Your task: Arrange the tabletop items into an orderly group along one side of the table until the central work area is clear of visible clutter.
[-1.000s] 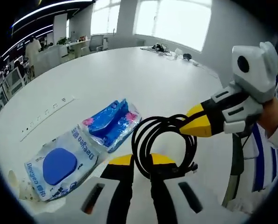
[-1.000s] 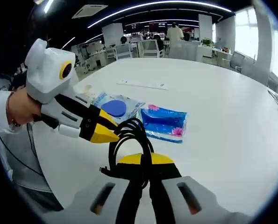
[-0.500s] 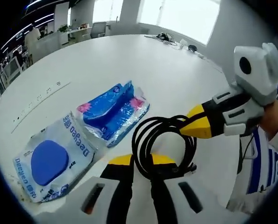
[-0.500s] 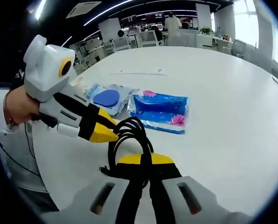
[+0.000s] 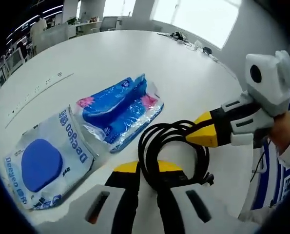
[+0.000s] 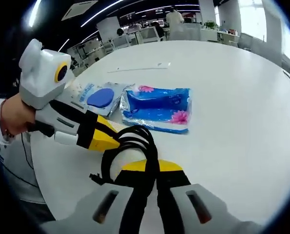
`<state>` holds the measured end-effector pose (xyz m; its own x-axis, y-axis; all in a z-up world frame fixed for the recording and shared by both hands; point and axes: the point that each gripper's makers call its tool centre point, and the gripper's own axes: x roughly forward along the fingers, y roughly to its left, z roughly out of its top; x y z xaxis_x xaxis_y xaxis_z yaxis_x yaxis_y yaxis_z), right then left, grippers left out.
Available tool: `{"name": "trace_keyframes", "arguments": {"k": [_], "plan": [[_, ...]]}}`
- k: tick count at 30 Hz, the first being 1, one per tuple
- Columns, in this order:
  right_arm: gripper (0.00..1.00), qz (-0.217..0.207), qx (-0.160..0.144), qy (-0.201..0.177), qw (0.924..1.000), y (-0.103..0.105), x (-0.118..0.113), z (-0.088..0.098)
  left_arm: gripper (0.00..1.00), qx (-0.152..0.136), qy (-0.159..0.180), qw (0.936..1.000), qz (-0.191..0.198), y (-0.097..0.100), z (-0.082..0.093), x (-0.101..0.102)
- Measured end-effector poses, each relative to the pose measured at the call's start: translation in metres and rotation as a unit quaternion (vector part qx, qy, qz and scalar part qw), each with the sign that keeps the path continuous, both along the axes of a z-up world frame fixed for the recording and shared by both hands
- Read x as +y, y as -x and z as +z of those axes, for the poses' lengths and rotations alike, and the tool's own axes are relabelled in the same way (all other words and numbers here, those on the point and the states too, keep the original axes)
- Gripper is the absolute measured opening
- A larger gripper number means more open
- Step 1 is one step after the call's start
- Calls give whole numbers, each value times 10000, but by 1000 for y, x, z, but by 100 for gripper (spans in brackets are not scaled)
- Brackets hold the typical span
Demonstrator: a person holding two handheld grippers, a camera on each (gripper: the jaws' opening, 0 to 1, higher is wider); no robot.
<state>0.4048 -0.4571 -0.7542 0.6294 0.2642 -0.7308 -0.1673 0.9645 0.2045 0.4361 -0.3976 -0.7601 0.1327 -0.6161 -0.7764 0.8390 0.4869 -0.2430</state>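
Left gripper: my left gripper (image 5: 145,171) rises from the bottom centre of the left gripper view, its yellow-tipped jaws drawn narrow on a strand of the black cable coil (image 5: 171,153). In the right gripper view it reaches in from the left side of the frame (image 6: 106,141), held by my hand (image 6: 13,117).

Right gripper: my right gripper (image 6: 152,170) comes up from the bottom centre of the right gripper view, jaws pinched close together on the same cable coil (image 6: 127,156). In the left gripper view it enters from the right side (image 5: 203,135), its yellow tip against the loop's far edge, my other hand (image 5: 283,134) behind it.

Cable coil: black, several loops, lower centre in both views, just above the white surface (image 5: 135,58); I cannot tell whether it touches it.

Blue packet: a crinkled clear wrapper with blue contents and pink flowers (image 5: 119,111), centre left of the left gripper view, just beyond the coil; centre of the right gripper view (image 6: 157,108).

White packet: a flat pouch with a blue oval and blue lettering (image 5: 45,163), lower left of the left gripper view, touching the blue packet's side; upper left of centre in the right gripper view (image 6: 98,97).

Surface: white, broad and rounded (image 6: 242,97).

Background: office desks and chairs at the top of the right gripper view (image 6: 135,39).
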Motion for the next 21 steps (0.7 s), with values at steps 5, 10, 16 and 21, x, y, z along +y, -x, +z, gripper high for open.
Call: {"name": "trace_keyframes", "arguments": {"k": [5,10,16,21], "plan": [[5,-67,92,32,9999,2,-3,-7,10,4,41,10000,7,1,-1,-1],[6,-23,61,127,9999,1,-3,-8,11,-12,67,10000,-14,0,0,-1],[8,-21,26,174,9998,1,-4,-8,8,-39,106,9999,-50,1,2,-1],[15,-30,34,211,9998,2,-7,-8,14,-14,169,9999,10,1,5,0]]}}
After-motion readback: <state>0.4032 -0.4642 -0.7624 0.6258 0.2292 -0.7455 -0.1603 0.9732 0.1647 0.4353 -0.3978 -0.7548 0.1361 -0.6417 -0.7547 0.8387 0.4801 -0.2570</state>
